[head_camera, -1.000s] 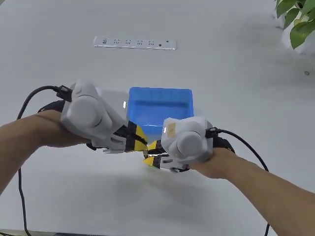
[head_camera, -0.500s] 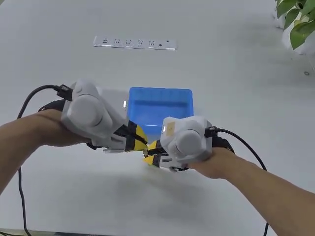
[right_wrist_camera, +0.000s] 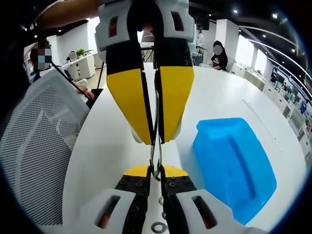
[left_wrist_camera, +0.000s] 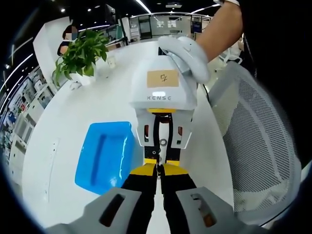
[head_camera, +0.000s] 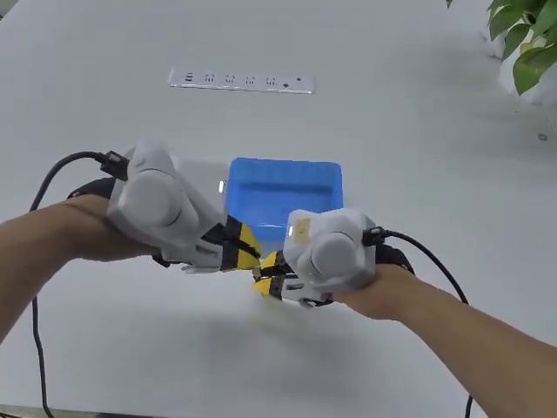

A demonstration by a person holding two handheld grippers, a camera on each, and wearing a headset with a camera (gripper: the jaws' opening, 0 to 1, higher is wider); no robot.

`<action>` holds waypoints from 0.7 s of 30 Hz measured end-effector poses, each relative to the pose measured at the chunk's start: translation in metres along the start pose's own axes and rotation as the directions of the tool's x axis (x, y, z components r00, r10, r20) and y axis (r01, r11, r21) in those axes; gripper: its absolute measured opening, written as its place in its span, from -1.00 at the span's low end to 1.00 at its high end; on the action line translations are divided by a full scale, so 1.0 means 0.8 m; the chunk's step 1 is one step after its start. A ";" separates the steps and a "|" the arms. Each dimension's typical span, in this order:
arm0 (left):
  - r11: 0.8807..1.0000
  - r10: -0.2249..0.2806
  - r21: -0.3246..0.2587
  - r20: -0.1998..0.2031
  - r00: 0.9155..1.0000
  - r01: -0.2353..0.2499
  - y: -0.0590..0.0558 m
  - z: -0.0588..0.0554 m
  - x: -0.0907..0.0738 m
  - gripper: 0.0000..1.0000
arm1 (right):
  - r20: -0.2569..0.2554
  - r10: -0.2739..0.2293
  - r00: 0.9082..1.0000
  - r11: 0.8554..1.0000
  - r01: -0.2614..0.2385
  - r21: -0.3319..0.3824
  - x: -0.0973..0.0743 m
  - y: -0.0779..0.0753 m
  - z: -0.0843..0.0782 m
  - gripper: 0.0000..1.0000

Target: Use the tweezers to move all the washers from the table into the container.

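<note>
Washers (right_wrist_camera: 159,227) lying on table (right_wrist_camera: 97,161) beneath right gripper (right_wrist_camera: 155,171), jaws nipped tight on tweezers (right_wrist_camera: 156,124); left gripper (left_wrist_camera: 157,169) likewise closed on same tool. Advise one firm hold, tips lowered square over washer. Blue container (head_camera: 285,187) just beyond.

In the right gripper view the tweezers (right_wrist_camera: 155,129) were only a thin metal line. Their ends were buried between the tongs of the left gripper (right_wrist_camera: 156,141) and those of the right gripper (right_wrist_camera: 153,173). A washer (right_wrist_camera: 159,227) showed in the slit between the right tongs' bases, which covered the desk (right_wrist_camera: 97,161) on either side of it. In the head view the gripper bodies hid the tong tips and the near edge of the blue container (head_camera: 287,183). The plant (head_camera: 525,43) ran off the picture's edge. The power strip (head_camera: 240,81) had sockets too small to tell.
</note>
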State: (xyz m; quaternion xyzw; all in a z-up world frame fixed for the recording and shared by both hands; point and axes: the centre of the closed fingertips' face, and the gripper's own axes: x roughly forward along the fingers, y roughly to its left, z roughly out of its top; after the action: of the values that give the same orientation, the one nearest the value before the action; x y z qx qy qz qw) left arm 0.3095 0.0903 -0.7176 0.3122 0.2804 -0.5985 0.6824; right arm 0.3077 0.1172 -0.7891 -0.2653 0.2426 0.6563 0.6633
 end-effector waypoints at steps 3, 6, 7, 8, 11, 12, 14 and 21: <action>1.000 -0.003 -0.003 0.004 1.000 0.003 -0.001 0.001 -0.003 -0.87 | 0.000 0.002 1.000 1.000 -0.002 -0.005 -0.002 0.002 0.004 -0.81; 1.000 -0.005 -0.004 0.003 1.000 0.005 -0.002 0.001 -0.006 -0.87 | -0.001 0.003 1.000 1.000 -0.003 -0.010 -0.003 0.004 0.007 -0.81; 1.000 -0.005 -0.003 0.002 1.000 0.005 -0.003 0.003 -0.008 -0.87 | 0.000 0.003 1.000 1.000 -0.003 -0.011 -0.003 0.004 0.008 -0.81; 1.000 -0.005 -0.001 0.002 1.000 0.005 -0.003 0.003 -0.009 -0.87 | 0.001 0.003 1.000 1.000 -0.003 -0.012 -0.004 0.004 0.009 -0.81; 1.000 -0.003 0.001 0.003 1.000 0.003 -0.003 0.006 -0.014 -0.87 | 0.002 0.004 1.000 1.000 -0.004 -0.017 -0.008 0.004 0.015 -0.81; 1.000 -0.004 -0.002 0.005 1.000 0.004 -0.003 0.007 -0.016 -0.87 | 0.004 0.004 1.000 1.000 -0.004 -0.019 -0.010 0.004 0.017 -0.81; 1.000 0.001 -0.002 0.007 1.000 -0.001 -0.002 0.010 -0.020 -0.87 | 0.006 0.003 1.000 1.000 -0.003 -0.021 -0.013 0.003 0.021 -0.81; 1.000 0.011 0.002 0.007 1.000 -0.011 0.000 0.021 -0.034 -0.87 | 0.009 0.004 1.000 1.000 -0.004 -0.031 -0.021 0.001 0.034 -0.81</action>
State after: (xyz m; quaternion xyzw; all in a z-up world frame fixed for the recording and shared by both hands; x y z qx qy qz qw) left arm 0.3058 0.0948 -0.6863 0.3123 0.2760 -0.5961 0.6863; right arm 0.3056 0.1230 -0.7572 -0.2722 0.2299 0.6626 0.6588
